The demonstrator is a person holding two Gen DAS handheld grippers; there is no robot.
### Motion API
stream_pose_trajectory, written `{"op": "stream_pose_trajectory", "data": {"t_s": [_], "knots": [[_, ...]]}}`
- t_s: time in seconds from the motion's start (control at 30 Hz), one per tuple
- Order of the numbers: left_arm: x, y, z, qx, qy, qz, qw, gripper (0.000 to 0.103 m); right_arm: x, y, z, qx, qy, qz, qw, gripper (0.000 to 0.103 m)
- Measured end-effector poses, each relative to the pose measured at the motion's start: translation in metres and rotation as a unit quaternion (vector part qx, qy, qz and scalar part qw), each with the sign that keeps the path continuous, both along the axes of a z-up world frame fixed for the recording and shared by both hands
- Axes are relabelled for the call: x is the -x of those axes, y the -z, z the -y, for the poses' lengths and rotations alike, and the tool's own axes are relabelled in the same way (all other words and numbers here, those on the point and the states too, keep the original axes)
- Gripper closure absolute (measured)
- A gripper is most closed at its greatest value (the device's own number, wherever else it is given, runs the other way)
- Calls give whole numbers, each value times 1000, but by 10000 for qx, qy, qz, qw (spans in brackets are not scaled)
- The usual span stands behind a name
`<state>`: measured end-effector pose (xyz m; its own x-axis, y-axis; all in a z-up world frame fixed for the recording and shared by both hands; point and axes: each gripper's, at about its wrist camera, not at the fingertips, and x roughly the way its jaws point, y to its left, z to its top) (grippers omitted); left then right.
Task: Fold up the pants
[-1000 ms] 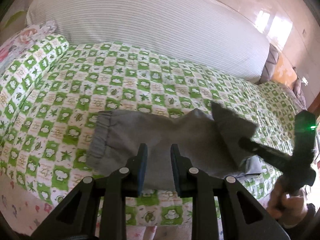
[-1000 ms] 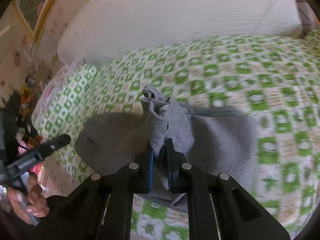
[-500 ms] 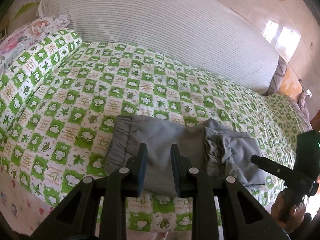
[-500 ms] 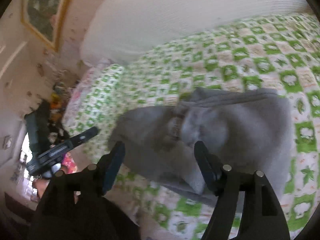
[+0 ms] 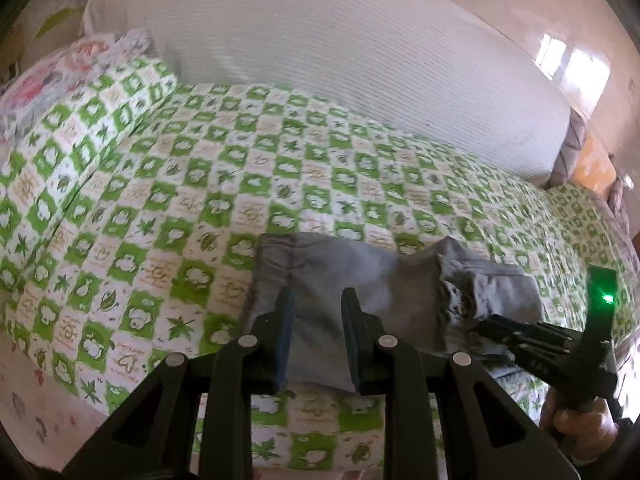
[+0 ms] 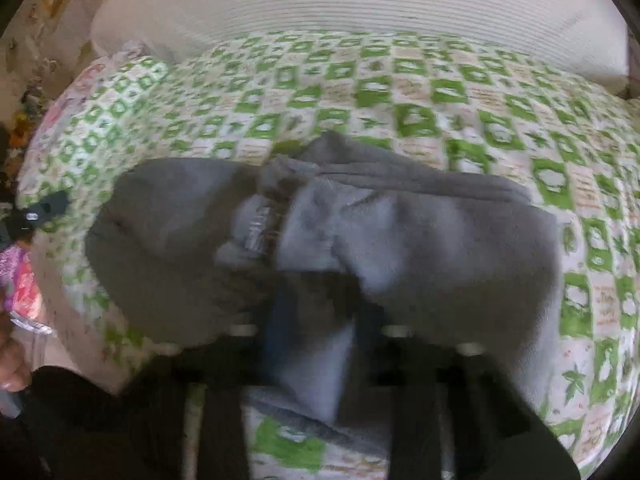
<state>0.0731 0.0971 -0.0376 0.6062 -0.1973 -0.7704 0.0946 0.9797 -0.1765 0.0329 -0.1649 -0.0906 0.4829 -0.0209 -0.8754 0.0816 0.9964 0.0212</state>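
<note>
The grey pants (image 5: pixel 360 288) lie folded over on the green checked bedcover (image 5: pixel 200 184), near its front edge. A crumpled cuff lies on top at the fold (image 5: pixel 460 300). My left gripper (image 5: pixel 316 320) is open and empty, hovering over the near edge of the pants. My right gripper (image 5: pixel 492 326) shows at the right of the left wrist view, its tip by the pants' right end. In the right wrist view the pants (image 6: pixel 400 232) fill the middle and my right gripper (image 6: pixel 316 312) is blurred; its fingers stand apart over the cloth.
A large white striped pillow (image 5: pixel 320 48) lies along the back of the bed. A flowered pillow (image 5: pixel 52 76) lies at the far left. The bed's front edge runs just under the grippers. A shiny headboard or wall (image 5: pixel 560 52) is at the right.
My right gripper let go of the pants' cuff, which dropped onto the folded pants, and it has come back low over the cloth. My left gripper stayed open and shifted a little.
</note>
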Motion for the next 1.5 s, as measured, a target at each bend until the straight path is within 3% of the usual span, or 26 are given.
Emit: {"op": "stream_pose_trajectory", "data": {"t_s": [0.1, 0.17, 0.33, 0.43, 0.5, 0.53, 0.7, 0.83, 0.9, 0.97, 1.0, 1.1, 1.13, 1.17, 1.23, 1.5], "knots": [[-2, -1, -10, 76, -104, 53, 9999, 80, -2, -12, -17, 272, -220, 173, 9992, 92], [-3, -1, -14, 86, -156, 66, 9998, 80, -6, -14, -15, 176, -125, 211, 9995, 89], [-5, 3, -18, 165, -203, 47, 9996, 80, -18, 8, -4, -61, 171, -89, 9998, 84], [-6, 4, -18, 165, -207, 40, 9996, 80, -18, 18, -7, 76, 185, -163, 9997, 81], [-6, 4, -18, 173, -219, 59, 9996, 80, -17, 17, -7, 55, 166, -124, 9998, 82], [-7, 4, -20, 176, -226, 62, 9996, 80, -16, 15, -6, -51, 143, -104, 9998, 99], [-12, 8, -25, 101, -267, 33, 9996, 79, -15, 1, -16, -305, -64, 115, 9994, 100], [-20, 17, -27, 217, -99, -182, 9995, 78, -24, 24, -21, -506, -163, -316, 9981, 101], [-22, 20, -27, 308, -19, -272, 9992, 76, -18, 25, -16, -674, -117, -264, 9973, 101], [-25, 24, -28, 421, 65, -347, 9985, 62, -13, 17, -12, -815, -78, -254, 9963, 100], [-27, 26, -29, 448, 41, -405, 9982, 61, -9, 9, -10, -869, -74, -220, 9959, 99], [-33, 33, -32, 421, -96, -518, 9977, 59, 1, -12, -6, -831, -70, 68, 9965, 91], [-36, 37, -32, 412, -114, -589, 9973, 58, 5, -19, -4, -799, -54, 139, 9967, 77], [-36, 40, -32, 446, -82, -654, 9968, 55, 9, -25, -2, -811, -34, 223, 9965, 51], [-41, 47, -29, 396, -55, -812, 9959, 53, 15, -37, 2, -843, -18, 464, 9954, 28], [-57, 78, -5, -428, 168, -1201, 9917, 51, 39, -69, 20, -938, 174, 935, 9910, 28]]}}
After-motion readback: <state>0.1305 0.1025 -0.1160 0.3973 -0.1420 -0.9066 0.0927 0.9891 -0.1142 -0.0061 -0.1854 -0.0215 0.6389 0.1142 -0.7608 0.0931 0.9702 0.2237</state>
